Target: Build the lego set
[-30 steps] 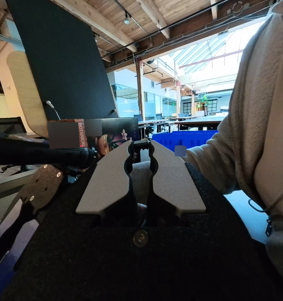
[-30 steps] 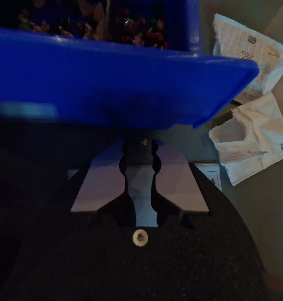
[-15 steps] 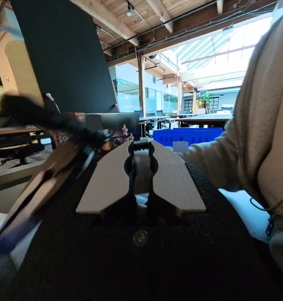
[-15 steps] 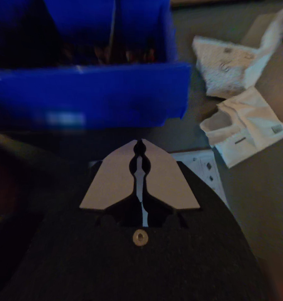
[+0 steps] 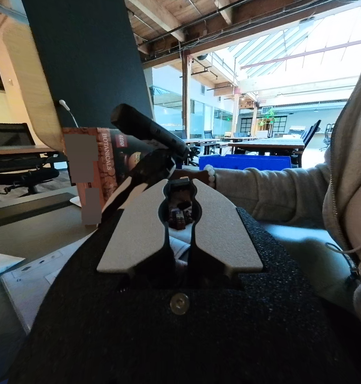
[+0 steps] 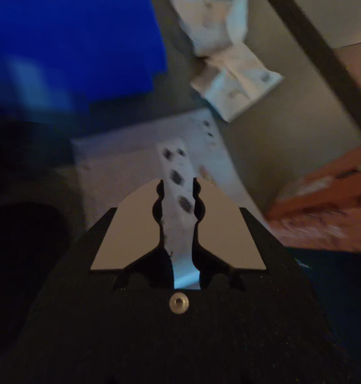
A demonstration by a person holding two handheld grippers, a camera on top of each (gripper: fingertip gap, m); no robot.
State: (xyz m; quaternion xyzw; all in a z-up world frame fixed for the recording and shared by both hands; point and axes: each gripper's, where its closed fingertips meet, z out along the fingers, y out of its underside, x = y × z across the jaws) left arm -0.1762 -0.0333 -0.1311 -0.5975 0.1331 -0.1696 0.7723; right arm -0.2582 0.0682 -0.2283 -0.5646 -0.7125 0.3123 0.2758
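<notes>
The left gripper (image 5: 180, 184) has its fingers drawn in narrow, and a small dark piece (image 5: 180, 182) with a paler top edge sits across the very tips, both pads pressed on its ends. Through the slot behind it I can see a cluster of dark red and brown bricks (image 5: 177, 220); whether it hangs from the gripped piece or lies on the table below, I cannot tell.

The right gripper (image 6: 177, 180) points down at the table, its fingers a little apart with nothing between them (only paper shows through the gap). That paper is a white printed sheet (image 6: 123, 158) lying flat, with a lighter strip of small dark marks (image 6: 175, 166) running straight under the fingertips. The right wrist view is blurred, so finer detail is lost.

Farther out, a blue bin (image 6: 71, 52) stands just beyond the sheet, and torn white paper bags (image 6: 233, 83) lie on the grey table (image 6: 279, 145) beside it. A reddish-brown box (image 5: 96, 166) stands upright at the edge of the sheet, close beside the right gripper as seen from the left wrist view. A beige sleeve (image 5: 269, 187) with a bead bracelet (image 5: 209, 172) reaches across in front of the bin.
</notes>
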